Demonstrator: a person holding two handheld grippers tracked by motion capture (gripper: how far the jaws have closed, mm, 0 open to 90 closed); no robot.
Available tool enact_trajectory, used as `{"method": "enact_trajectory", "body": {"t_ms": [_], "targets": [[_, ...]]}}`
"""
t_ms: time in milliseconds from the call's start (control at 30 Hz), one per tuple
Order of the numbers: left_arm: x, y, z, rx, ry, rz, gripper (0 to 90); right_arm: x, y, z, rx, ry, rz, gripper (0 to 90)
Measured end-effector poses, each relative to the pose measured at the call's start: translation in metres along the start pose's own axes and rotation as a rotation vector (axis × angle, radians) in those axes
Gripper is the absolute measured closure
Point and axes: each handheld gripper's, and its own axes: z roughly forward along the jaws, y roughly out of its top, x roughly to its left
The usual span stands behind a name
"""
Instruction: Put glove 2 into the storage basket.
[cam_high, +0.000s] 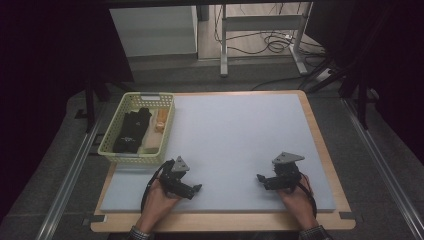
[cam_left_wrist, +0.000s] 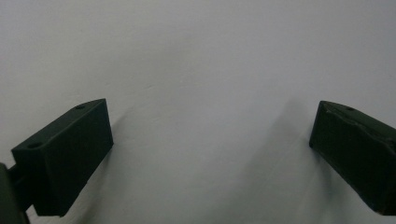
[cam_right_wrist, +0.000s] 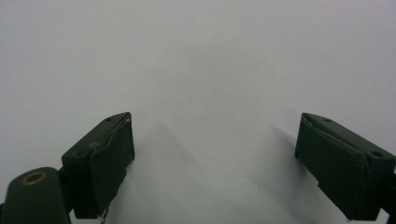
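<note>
A person's hands hold two black grippers low over a pale grey mat (cam_high: 225, 145). My left gripper (cam_high: 195, 189) rests near the mat's front left and points right. It is open, and in the left gripper view (cam_left_wrist: 212, 123) bare mat lies between its jaws. My right gripper (cam_high: 260, 178) sits near the front right and points left toward the other. It is open too, and the right gripper view (cam_right_wrist: 215, 135) has nothing between the jaws but mat.
A pale yellow basket (cam_high: 116, 150) stands at the mat's left edge, holding a black item (cam_high: 131, 131), an orange piece (cam_high: 160, 120) and a tan block (cam_high: 151, 143). The mat lies on a wooden board (cam_high: 320, 135). Table legs and cables are beyond.
</note>
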Motion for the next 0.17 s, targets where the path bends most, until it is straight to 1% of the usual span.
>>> {"method": "enact_trajectory", "body": {"t_ms": [167], "targets": [[0.0001,0.0,0.0,0.001,0.0,-0.001,0.0,-0.0001,-0.0001,0.0,0.001,0.001,0.002,11.4]]}}
